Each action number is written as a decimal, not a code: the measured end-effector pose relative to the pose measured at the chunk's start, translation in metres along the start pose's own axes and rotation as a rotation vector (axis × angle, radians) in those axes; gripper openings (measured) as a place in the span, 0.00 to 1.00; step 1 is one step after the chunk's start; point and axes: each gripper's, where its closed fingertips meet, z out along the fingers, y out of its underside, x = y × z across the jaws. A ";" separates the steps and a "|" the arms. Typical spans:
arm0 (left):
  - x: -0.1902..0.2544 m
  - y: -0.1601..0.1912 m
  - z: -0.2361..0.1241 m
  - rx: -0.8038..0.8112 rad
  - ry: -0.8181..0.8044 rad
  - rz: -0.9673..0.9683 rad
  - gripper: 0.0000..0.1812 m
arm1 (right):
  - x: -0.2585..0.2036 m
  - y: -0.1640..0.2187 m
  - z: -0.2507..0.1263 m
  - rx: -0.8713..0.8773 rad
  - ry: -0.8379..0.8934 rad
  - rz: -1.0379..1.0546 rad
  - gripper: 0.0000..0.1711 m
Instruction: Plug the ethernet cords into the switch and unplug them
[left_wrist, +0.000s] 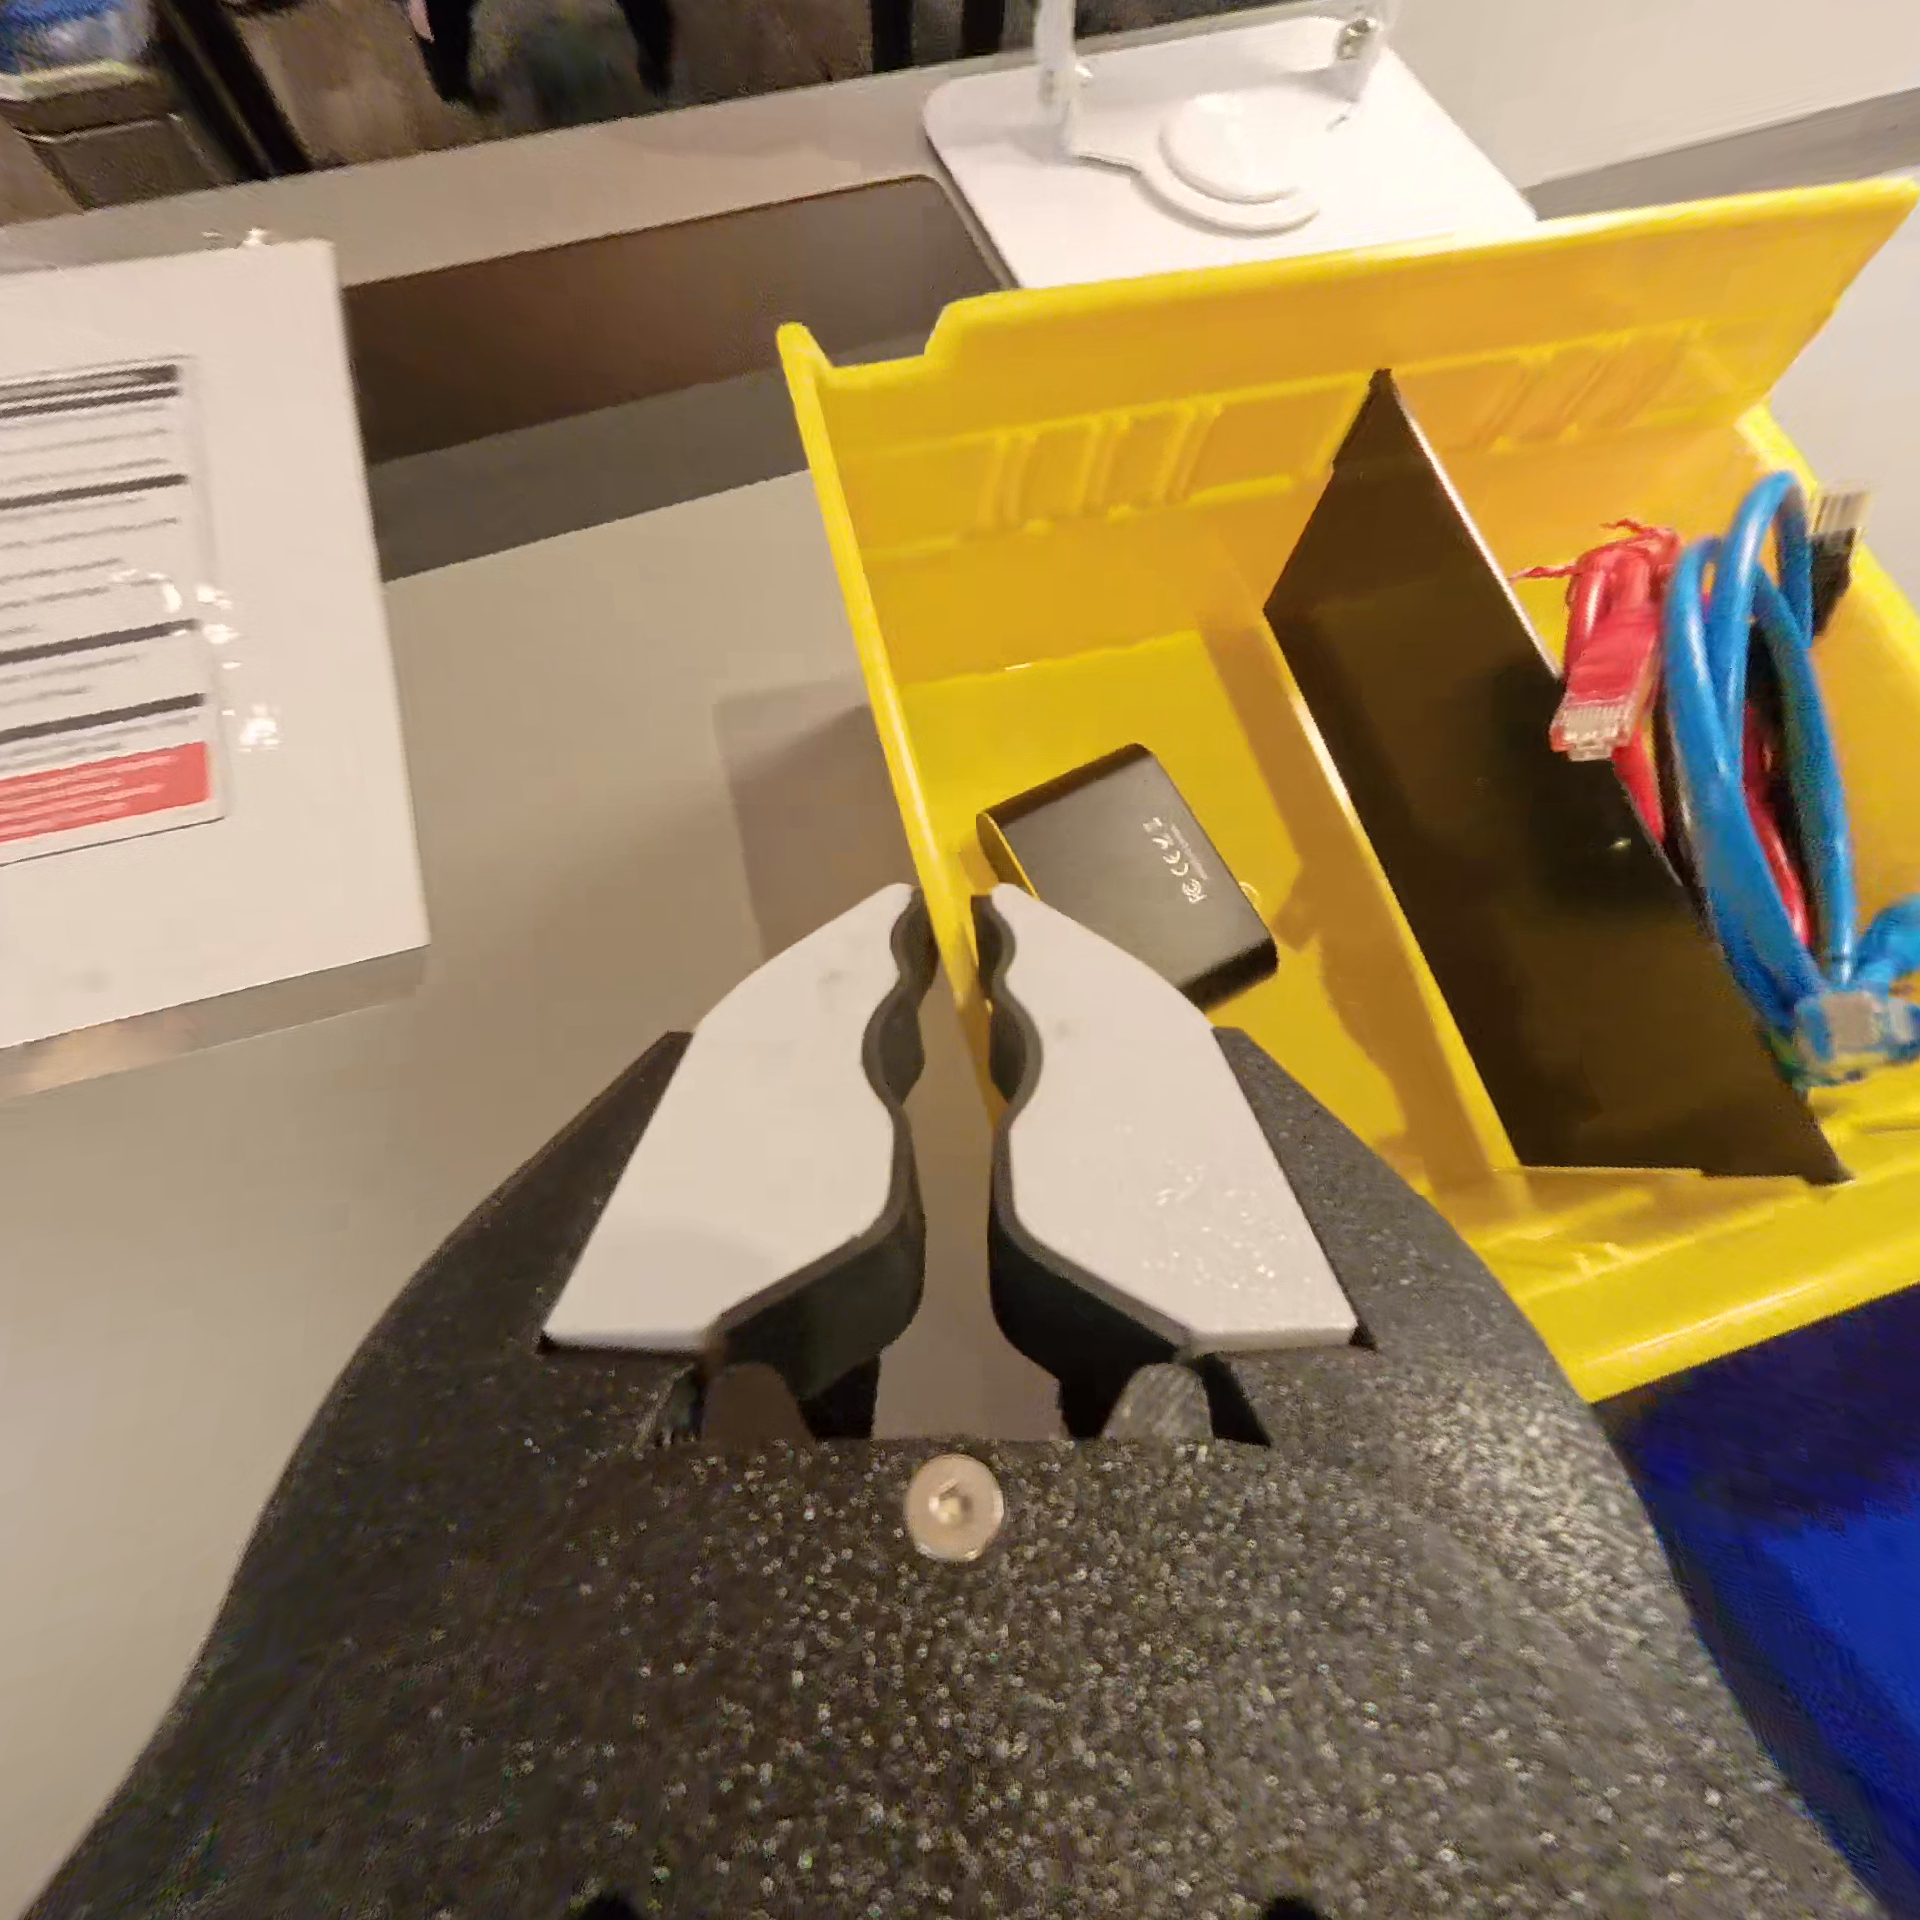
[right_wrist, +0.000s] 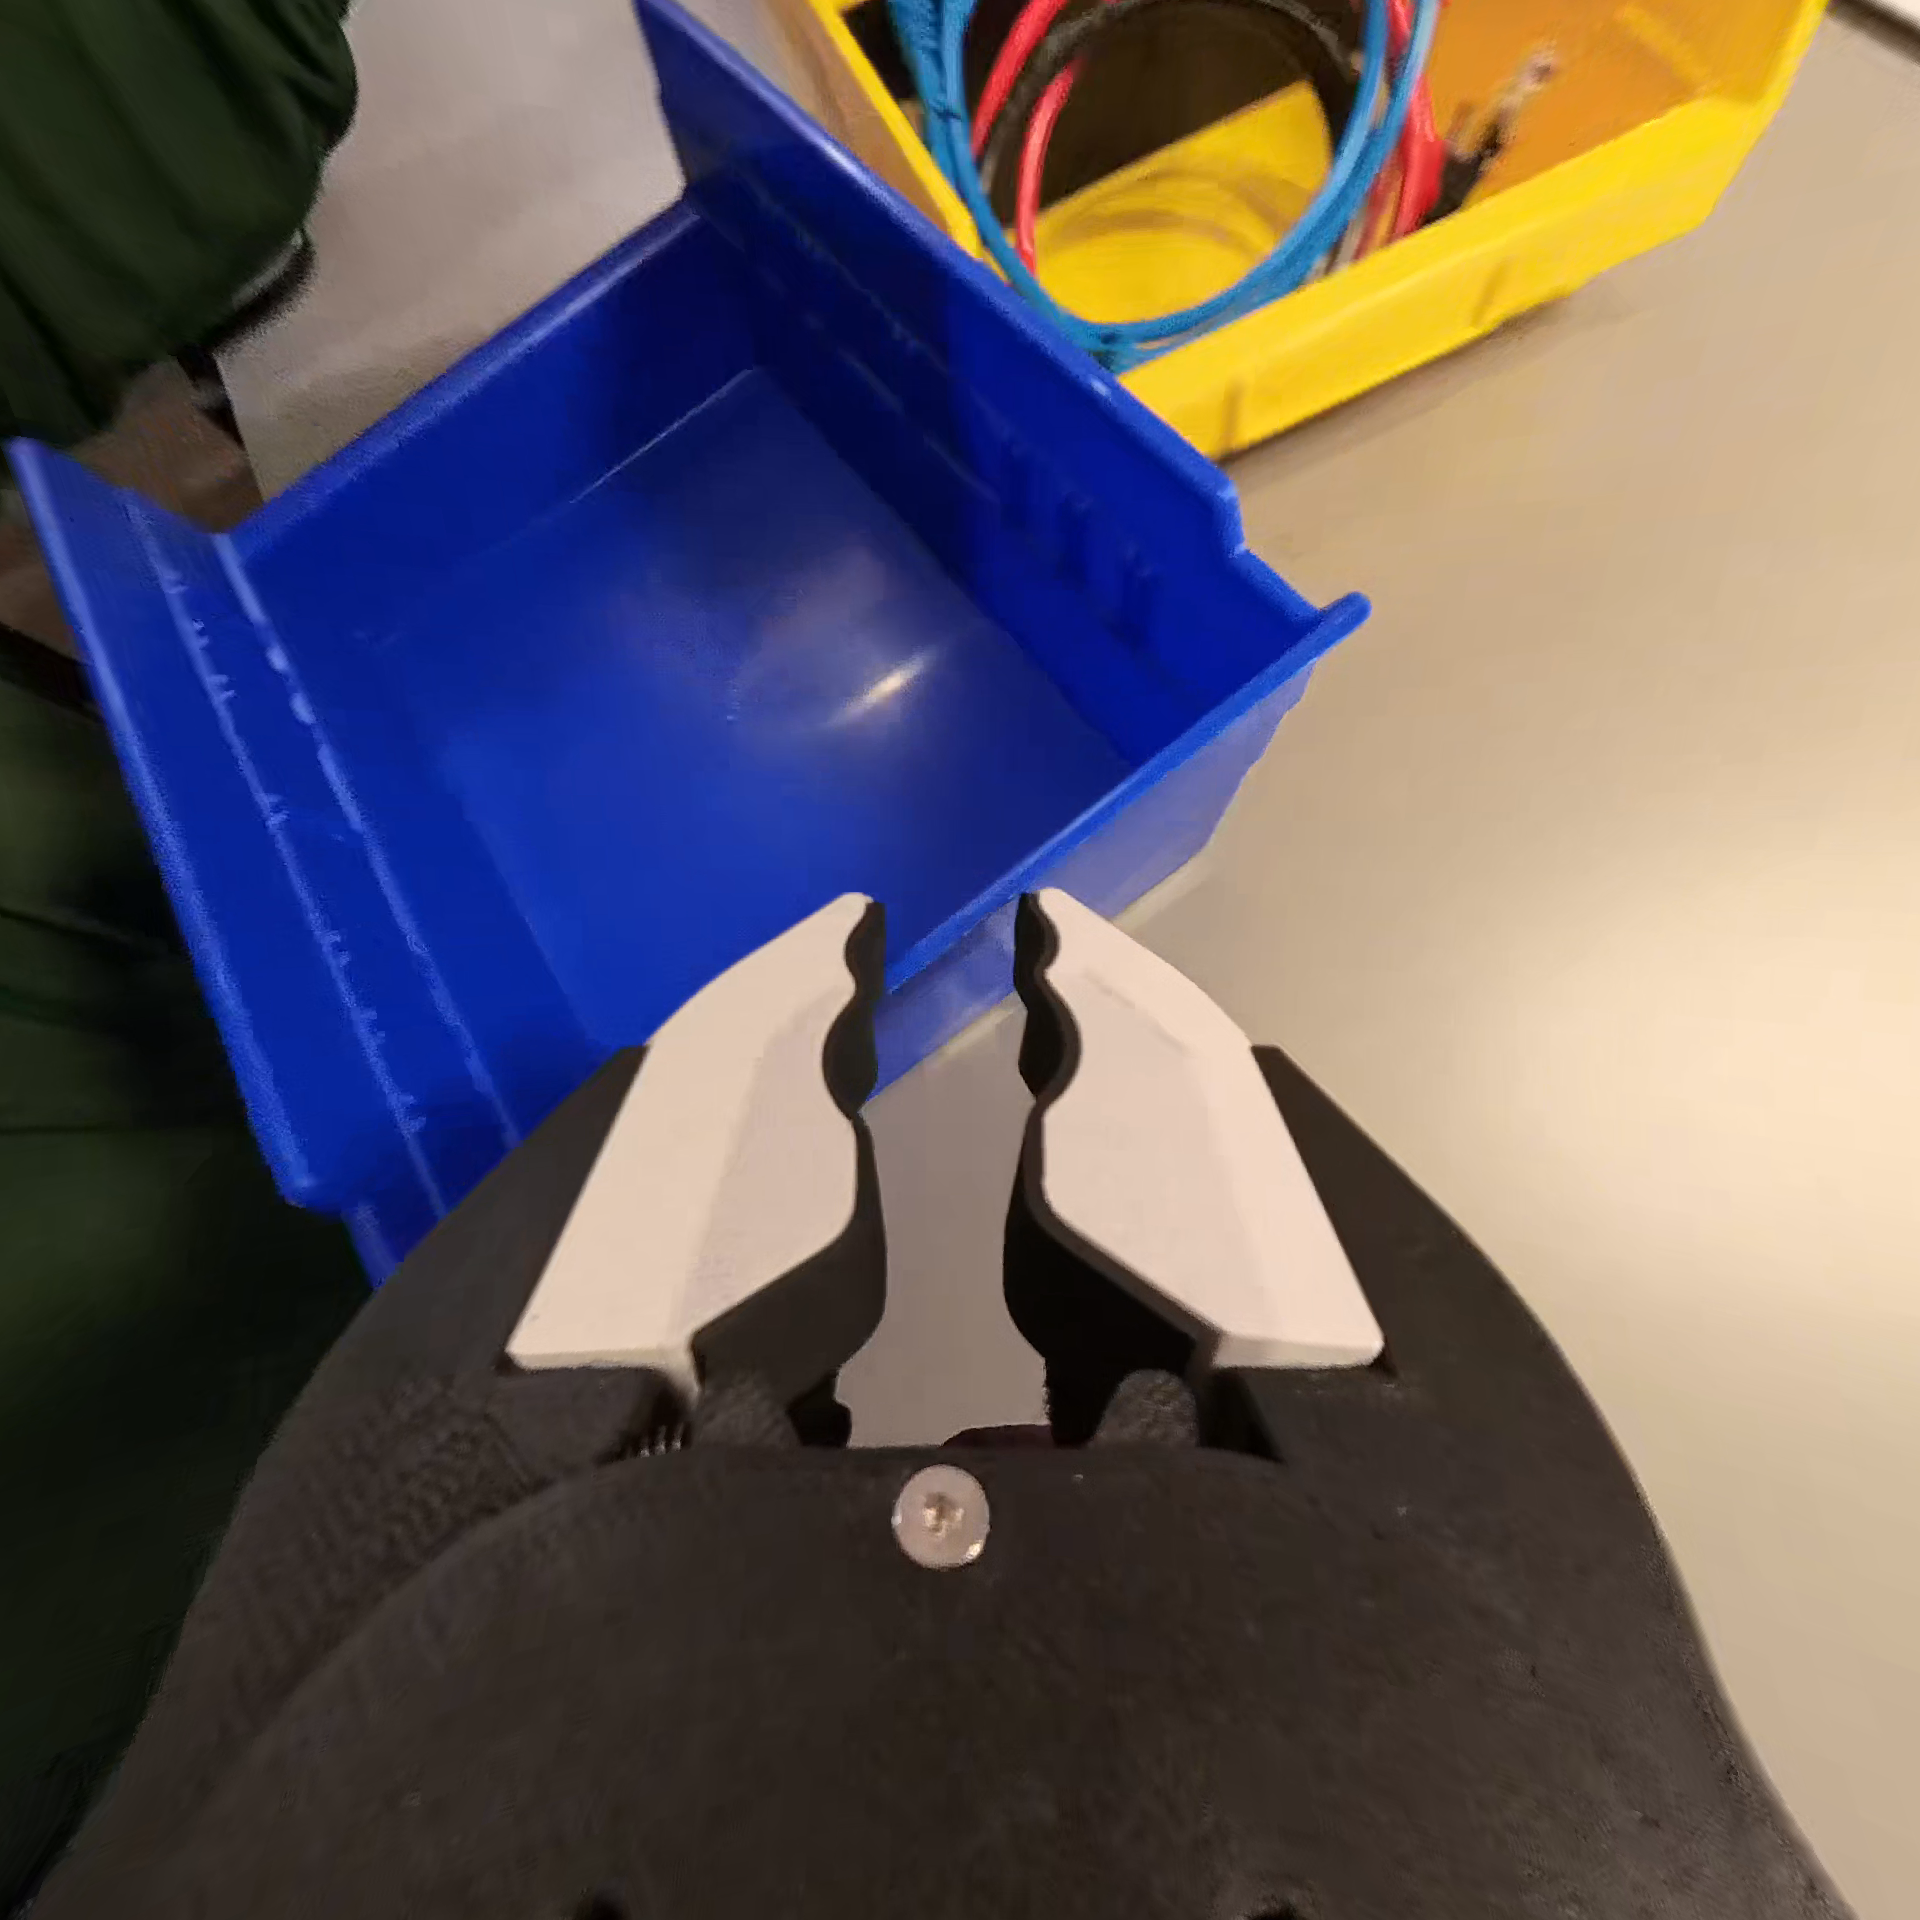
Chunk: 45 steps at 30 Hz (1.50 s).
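Switch (left_wrist: 1132, 873) flat in yellow bin (left_wrist: 1039, 520), long axis diagonal; left gripper (left_wrist: 948, 914), right gripper (right_wrist: 948, 925) both parted, empty.

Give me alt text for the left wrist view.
The left gripper, fingers slightly apart and empty, hovers at the yellow bin's near wall. Inside: a black switch, a black divider, then red and blue cords.

Even, warm indoor light falls from above, leaving a glare streak on the blue bin (right_wrist: 883, 681) floor and soft shadows beside the yellow bin (left_wrist: 1091, 436), while motion blur smears the laminated sheet (left_wrist: 104, 603), the cords (left_wrist: 1725, 748) and the wide-angle edges.
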 end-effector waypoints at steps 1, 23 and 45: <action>-0.008 0.002 -0.004 0.012 -0.004 0.004 0.04 | 0.008 0.000 -0.003 -0.017 0.017 -0.014 0.12; 0.002 0.020 -0.148 0.365 -0.234 0.089 0.47 | 0.045 -0.009 -0.077 0.127 0.387 -0.119 0.25; 0.071 0.078 -0.110 0.325 -0.556 0.230 0.55 | -0.095 -0.004 0.013 0.272 0.699 -0.220 0.63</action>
